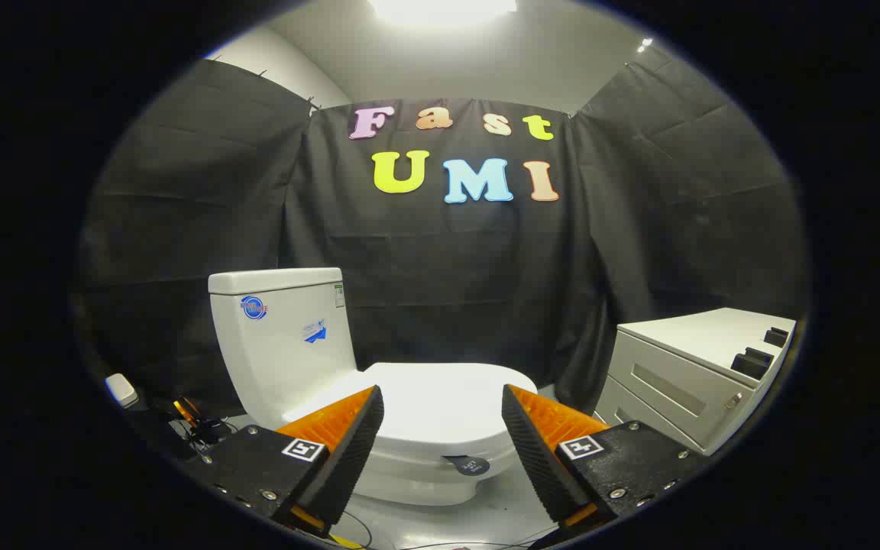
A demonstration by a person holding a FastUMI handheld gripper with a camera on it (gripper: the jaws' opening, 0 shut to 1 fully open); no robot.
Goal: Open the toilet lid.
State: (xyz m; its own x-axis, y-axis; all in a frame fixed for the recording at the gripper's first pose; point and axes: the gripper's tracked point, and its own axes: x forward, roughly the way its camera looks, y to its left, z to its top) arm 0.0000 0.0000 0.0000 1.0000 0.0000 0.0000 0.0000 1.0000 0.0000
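A single white toilet [379,397] stands against the black cloth wall of the booth, its lid [440,393] down flat over the bowl. The lid is smooth, glossy white and rounded at the front, and it catches the glare of the one ceiling light [444,8] overhead. Behind it rises a boxy white tank [283,336] bearing two blue stickers on its side and a small label near the top corner. A dark round tag [473,465] hangs at the front of the bowl below the lid's rim.

The gripper [442,428] hovers in front of the toilet with its two orange-and-black fingers [348,443] spread wide, holding nothing and touching nothing; the lid's front edge shows in the gap between them, just beyond the fingertips. Each finger mount carries one square black-and-white marker, two in all.

To the right of the toilet sits one pale grey cabinet [684,382] with two drawer fronts and a couple of small dark items on top. Left of the tank, cables [199,431] and a small white box [121,389] lie on the floor.
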